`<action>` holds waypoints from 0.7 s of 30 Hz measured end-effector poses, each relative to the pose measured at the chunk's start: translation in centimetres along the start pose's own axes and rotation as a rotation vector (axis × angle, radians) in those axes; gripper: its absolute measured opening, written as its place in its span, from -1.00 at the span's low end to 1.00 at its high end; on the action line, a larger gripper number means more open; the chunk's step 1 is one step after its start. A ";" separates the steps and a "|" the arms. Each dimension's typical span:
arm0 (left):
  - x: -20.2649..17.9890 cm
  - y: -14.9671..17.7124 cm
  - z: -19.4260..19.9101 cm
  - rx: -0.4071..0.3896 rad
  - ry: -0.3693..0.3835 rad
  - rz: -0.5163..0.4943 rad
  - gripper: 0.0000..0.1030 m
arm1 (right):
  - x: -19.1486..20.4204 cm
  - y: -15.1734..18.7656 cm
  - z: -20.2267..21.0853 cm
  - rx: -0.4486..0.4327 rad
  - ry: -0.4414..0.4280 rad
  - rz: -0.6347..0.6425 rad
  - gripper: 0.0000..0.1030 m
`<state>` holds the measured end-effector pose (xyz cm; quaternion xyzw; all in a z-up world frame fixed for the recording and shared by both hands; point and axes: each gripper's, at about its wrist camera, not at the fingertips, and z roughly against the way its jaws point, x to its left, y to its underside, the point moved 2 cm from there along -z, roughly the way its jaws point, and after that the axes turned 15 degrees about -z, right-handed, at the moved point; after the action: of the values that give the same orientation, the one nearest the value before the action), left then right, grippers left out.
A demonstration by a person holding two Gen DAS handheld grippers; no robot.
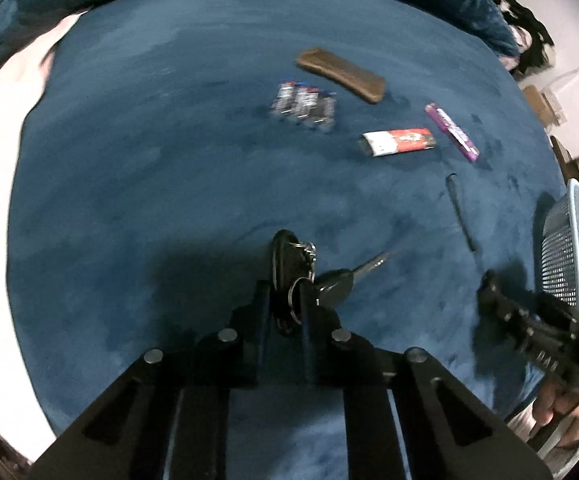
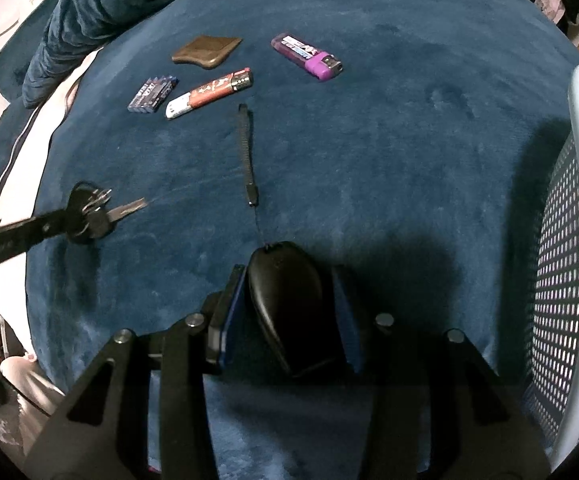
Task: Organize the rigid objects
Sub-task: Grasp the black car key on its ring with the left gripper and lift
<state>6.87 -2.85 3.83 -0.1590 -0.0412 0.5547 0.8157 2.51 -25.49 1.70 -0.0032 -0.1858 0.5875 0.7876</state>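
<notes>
My left gripper [image 1: 285, 292] is shut on a bunch of keys [image 1: 309, 276] with a black fob, held just above the blue blanket [image 1: 149, 200]; it also shows in the right wrist view [image 2: 89, 216]. My right gripper [image 2: 289, 300] is shut on a black oval device [image 2: 289, 312] whose black lanyard [image 2: 247, 152] trails forward on the blanket. On the blanket lie a purple lighter [image 2: 307, 56], a red-and-white lighter [image 2: 209, 94], a pack of batteries [image 2: 153, 94] and a brown comb [image 2: 205, 52].
A pale mesh basket [image 2: 569, 240] stands at the right edge, close to my right gripper; it also shows in the left wrist view [image 1: 569, 248]. A dark blue pillow [image 2: 101, 4] lies at the far left. A white sheet [image 1: 5, 128] borders the blanket.
</notes>
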 end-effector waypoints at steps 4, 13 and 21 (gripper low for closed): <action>1.4 1.2 0.7 -0.008 -0.008 0.018 -0.73 | 0.2 0.1 -0.1 -0.001 0.005 0.009 -0.16; -0.8 -0.4 -1.4 0.021 -0.033 -0.073 0.56 | 0.1 -0.1 -0.3 -0.001 0.001 -0.008 -0.14; -1.0 -1.0 -4.4 0.067 -0.063 -0.065 0.29 | 0.0 0.0 -0.4 -0.002 -0.002 -0.014 -0.14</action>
<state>8.48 -5.06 0.10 -0.1127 -0.0535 0.5338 0.8364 2.68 -25.38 1.30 -0.0021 -0.1871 0.5819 0.7914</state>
